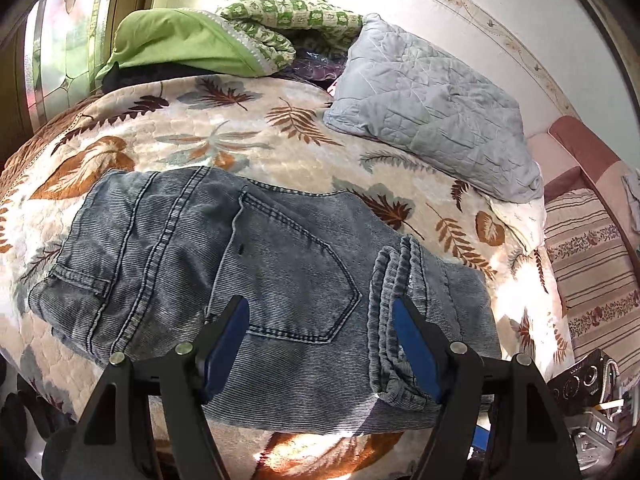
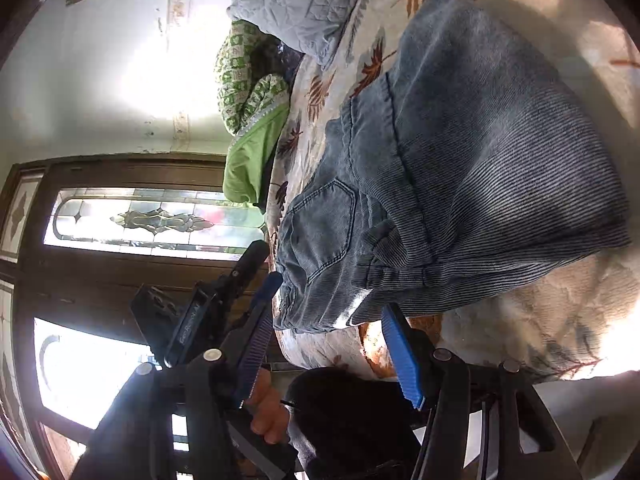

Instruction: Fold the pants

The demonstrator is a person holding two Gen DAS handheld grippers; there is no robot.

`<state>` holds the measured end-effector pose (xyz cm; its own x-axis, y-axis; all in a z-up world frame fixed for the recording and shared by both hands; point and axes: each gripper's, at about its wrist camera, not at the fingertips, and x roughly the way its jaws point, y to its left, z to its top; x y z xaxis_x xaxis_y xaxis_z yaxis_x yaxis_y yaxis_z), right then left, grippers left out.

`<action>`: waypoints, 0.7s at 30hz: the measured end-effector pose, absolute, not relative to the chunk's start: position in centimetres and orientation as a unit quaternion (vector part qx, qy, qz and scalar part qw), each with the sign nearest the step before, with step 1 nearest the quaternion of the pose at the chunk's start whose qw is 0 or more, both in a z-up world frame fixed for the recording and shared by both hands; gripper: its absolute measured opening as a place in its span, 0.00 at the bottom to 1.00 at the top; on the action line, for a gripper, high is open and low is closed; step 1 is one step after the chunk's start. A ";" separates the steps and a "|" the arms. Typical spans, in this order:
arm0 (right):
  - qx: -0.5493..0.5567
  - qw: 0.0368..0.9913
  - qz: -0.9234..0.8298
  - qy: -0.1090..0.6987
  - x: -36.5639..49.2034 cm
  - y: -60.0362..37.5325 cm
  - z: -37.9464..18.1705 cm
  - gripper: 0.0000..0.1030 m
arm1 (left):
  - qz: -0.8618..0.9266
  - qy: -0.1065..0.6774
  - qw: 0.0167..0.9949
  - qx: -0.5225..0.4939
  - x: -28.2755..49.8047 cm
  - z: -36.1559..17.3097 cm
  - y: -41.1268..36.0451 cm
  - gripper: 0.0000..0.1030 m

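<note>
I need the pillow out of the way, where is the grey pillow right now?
In the left wrist view the grey pillow lies on the leaf-print blanket at upper right, beyond the folded jeans and beside the green bedding.

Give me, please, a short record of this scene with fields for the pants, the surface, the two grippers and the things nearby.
pants: blue jeans, folded, back pocket up, hems lying across the folded stack
surface: leaf-print blanket on a bed
left gripper: open, above the jeans, nothing held
right gripper: open, at the near edge of the jeans, nothing held
nearby: grey pillow; green cloth
</note>
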<state>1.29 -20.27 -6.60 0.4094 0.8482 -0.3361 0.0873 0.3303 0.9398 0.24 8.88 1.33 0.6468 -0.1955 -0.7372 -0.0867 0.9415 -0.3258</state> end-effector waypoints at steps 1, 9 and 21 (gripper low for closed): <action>0.515 0.660 0.280 0.470 1.7 -19.8 -7.0 0.59 | -0.030 0.421 0.890 -0.173 0.1 1.2 9.1 0.73; 0.577 0.640 0.210 0.462 1.2 -22.0 -9.5 0.59 | -0.103 0.516 0.818 -0.233 1.9 -2.5 6.8 0.73; 0.547 0.713 0.196 0.392 0.0 -27.9 -7.0 0.59 | -0.132 0.564 0.769 -0.271 3.0 -2.5 2.4 0.73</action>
